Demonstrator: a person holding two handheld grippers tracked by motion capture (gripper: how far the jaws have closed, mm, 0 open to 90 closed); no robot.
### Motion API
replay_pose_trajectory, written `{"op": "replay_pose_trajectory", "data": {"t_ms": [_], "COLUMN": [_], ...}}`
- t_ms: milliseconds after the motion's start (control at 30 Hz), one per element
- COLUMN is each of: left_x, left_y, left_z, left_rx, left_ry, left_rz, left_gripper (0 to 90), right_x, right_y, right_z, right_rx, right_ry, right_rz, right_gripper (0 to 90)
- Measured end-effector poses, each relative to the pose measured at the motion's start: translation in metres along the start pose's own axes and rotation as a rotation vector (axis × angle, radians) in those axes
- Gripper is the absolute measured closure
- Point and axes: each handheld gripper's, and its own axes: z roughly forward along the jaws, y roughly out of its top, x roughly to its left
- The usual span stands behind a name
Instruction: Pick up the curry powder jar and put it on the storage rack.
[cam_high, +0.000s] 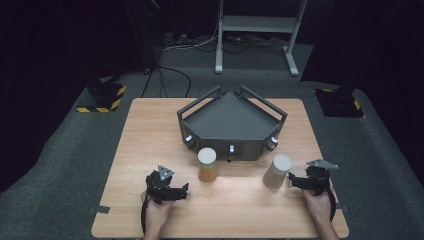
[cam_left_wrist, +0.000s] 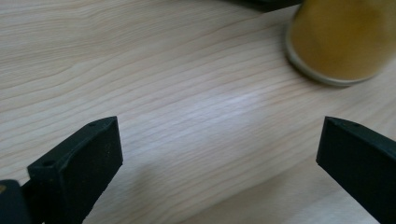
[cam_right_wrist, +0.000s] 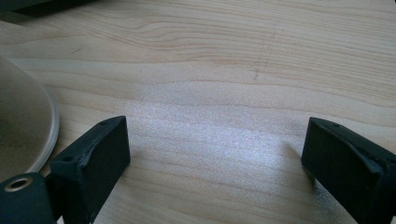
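On the desk (cam_high: 150, 150), the amber jar (cam_high: 207, 164) and the pale beige jar (cam_high: 277, 171) both stand upright, long axes vertical and lids facing up, just in front of the dark grey tray (cam_high: 231, 125). The left tool (cam_high: 183, 190) lies low, near the amber jar and pointing towards it, jaws spread wide with only bare wood between them. The right tool (cam_high: 292, 181) sits just beside the beige jar, also wide open and holding nothing.

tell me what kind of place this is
Probably a lab or recording studio: a lone wooden table on grey carpet, black curtains around it, floor cables, and hazard-striped stand bases.
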Motion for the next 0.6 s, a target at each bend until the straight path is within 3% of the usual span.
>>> {"op": "replay_pose_trajectory", "data": {"t_ms": [67, 200, 600], "left_x": [-0.004, -0.01, -0.02], "left_y": [0.001, 0.004, 0.014], "left_z": [-0.001, -0.002, 0.009], "left_rx": [-0.007, -0.01, -0.02], "left_ry": [-0.031, -0.049, -0.101], "left_rz": [0.016, 0.046, 0.072], "left_gripper": [0.5, 0.8, 1.4], "right_x": [0.0, 0.0, 0.0], "right_y": [0.0, 0.0, 0.0], "right_z": [0.0, 0.0, 0.0], "right_rx": [0.0, 0.0, 0.0], "right_ry": [0.0, 0.0, 0.0], "right_rz": [0.0, 0.001, 0.001], "right_gripper": [7.2, 7.2, 7.2]}}
